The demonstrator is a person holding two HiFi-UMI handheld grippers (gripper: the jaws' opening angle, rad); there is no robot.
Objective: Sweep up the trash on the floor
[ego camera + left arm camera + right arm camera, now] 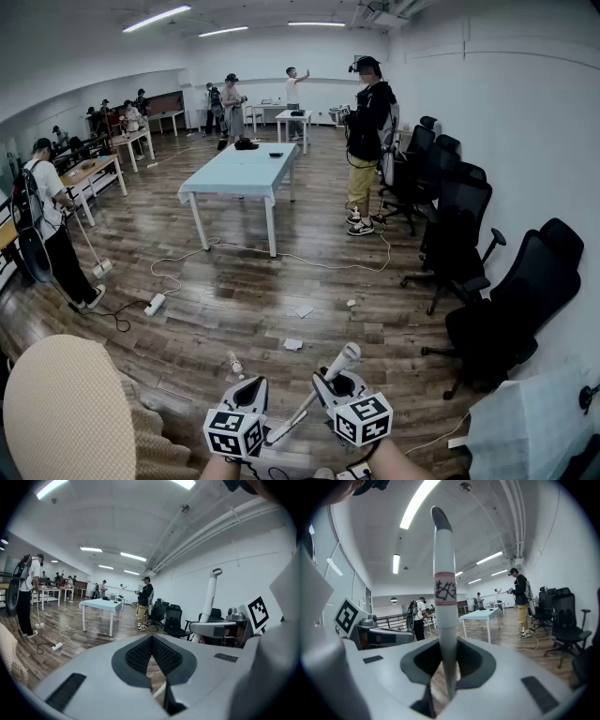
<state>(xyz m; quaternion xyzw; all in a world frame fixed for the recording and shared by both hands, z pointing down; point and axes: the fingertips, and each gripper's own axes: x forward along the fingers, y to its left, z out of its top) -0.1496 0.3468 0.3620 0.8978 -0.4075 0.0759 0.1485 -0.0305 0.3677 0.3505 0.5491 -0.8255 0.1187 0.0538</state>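
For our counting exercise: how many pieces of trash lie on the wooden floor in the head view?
4: a paper scrap, a second paper scrap just beyond it, a small white bit further right, and a bottle-like piece nearest the camera. Others may be hidden.

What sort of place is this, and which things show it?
Probably a large shared workroom or lab: a light blue table, a row of black office chairs along the wall, and desks at far left.
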